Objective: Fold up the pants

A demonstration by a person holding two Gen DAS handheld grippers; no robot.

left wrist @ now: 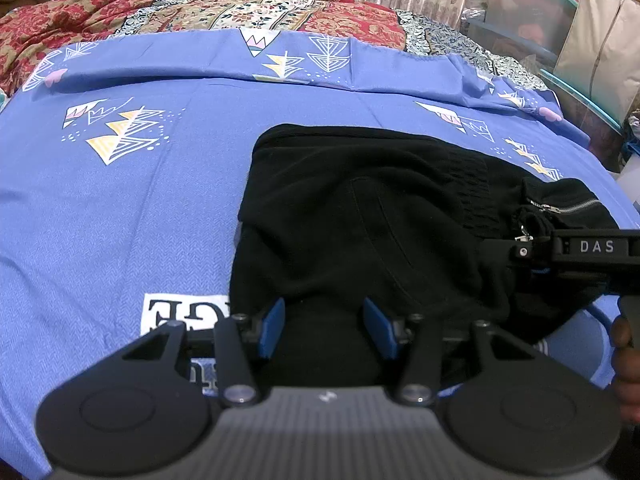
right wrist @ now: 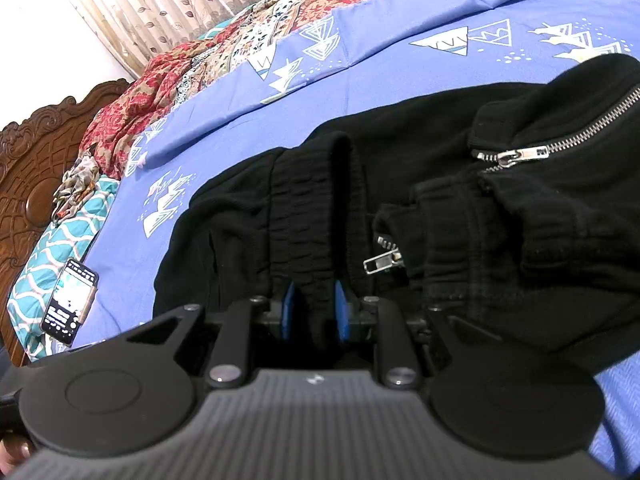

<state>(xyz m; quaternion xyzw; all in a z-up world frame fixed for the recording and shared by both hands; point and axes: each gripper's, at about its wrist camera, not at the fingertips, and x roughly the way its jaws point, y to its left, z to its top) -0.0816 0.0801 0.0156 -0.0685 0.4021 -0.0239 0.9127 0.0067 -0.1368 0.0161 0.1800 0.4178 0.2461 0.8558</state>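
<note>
The black pants (left wrist: 360, 216) lie folded in a bundle on the blue patterned bedsheet (left wrist: 120, 208). My left gripper (left wrist: 324, 320) is open, its blue pads on either side of the near black fabric, not pinching it. My right gripper (right wrist: 314, 312) is shut on the pants' elastic waistband (right wrist: 312, 216), which runs up between its blue pads. Silver zippers (right wrist: 520, 156) on the cuffs lie to the right. The right gripper also shows in the left wrist view (left wrist: 520, 250) at the pants' right side.
A red floral quilt (left wrist: 200, 12) lies bunched at the far side of the bed. A phone (right wrist: 70, 302) rests on a teal pillow by the carved wooden headboard (right wrist: 28, 168). Storage boxes (left wrist: 532, 16) and curtains stand behind the bed.
</note>
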